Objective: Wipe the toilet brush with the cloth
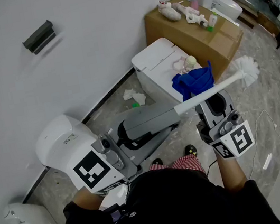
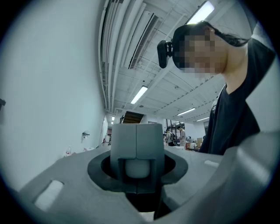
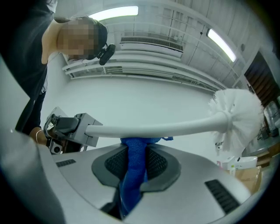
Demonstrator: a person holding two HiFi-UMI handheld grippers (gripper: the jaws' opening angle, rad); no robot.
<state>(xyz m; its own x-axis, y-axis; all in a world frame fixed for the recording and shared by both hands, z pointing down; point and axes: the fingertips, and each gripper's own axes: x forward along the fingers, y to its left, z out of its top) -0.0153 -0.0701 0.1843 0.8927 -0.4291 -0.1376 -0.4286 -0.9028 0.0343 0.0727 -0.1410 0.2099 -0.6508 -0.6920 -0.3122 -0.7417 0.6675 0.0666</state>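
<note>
A white toilet brush (image 1: 231, 81) lies level in the air, its bristle head (image 1: 248, 70) at the right. My left gripper (image 1: 175, 111) is shut on the end of its handle (image 2: 137, 168), which shows white between the jaws. In the right gripper view the handle (image 3: 157, 128) crosses just above my jaws and the head (image 3: 238, 114) is at the right. My right gripper (image 1: 205, 93) is shut on a blue cloth (image 1: 194, 81), a bunched strip (image 3: 133, 170) that rises between the jaws and touches the underside of the handle. The left gripper (image 3: 72, 130) is at that view's left.
A white toilet (image 1: 159, 68) stands by the wall below the brush, with paper scraps (image 1: 135, 97) on the floor beside it. Behind it is a cardboard box (image 1: 190, 33) with small items on top. A white bin (image 1: 59, 141) is at the left.
</note>
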